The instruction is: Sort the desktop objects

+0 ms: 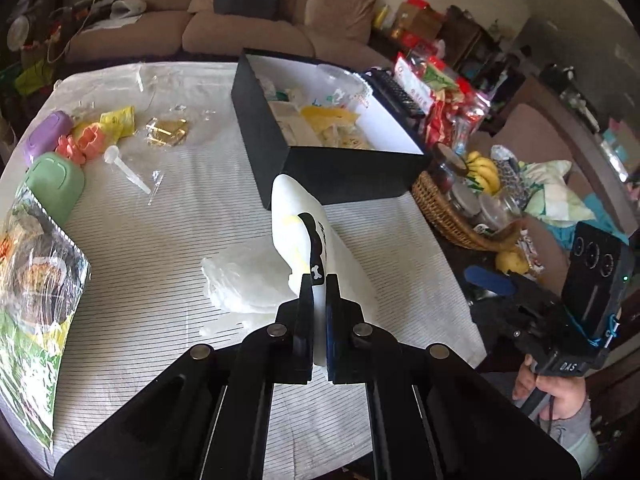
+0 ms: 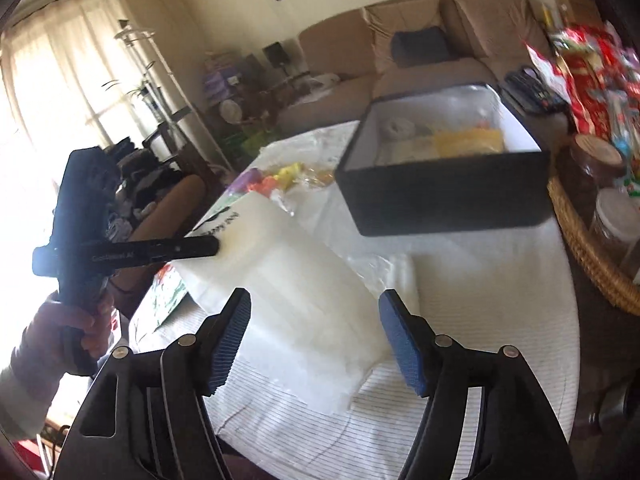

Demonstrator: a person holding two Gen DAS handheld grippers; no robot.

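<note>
One white pouch [image 1: 304, 236] pinched in my left gripper [image 1: 319, 280]; my right gripper [image 2: 316, 300] gapes, holding nothing. Next, I judge: carry it over the black box [image 1: 320, 168] wall, then release.

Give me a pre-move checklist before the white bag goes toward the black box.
1. Left hand-held gripper shut on the white bag: ok.
2. Right hand-held gripper open and free: ok.
3. Black box open-topped: ok.
4. Free room in the box, near end white and bare: ok.
5. Bag fully off the striped tablecloth: cannot tell.
6. Thin plastic sheet beneath the bag, possibly clinging: cannot tell.
</note>
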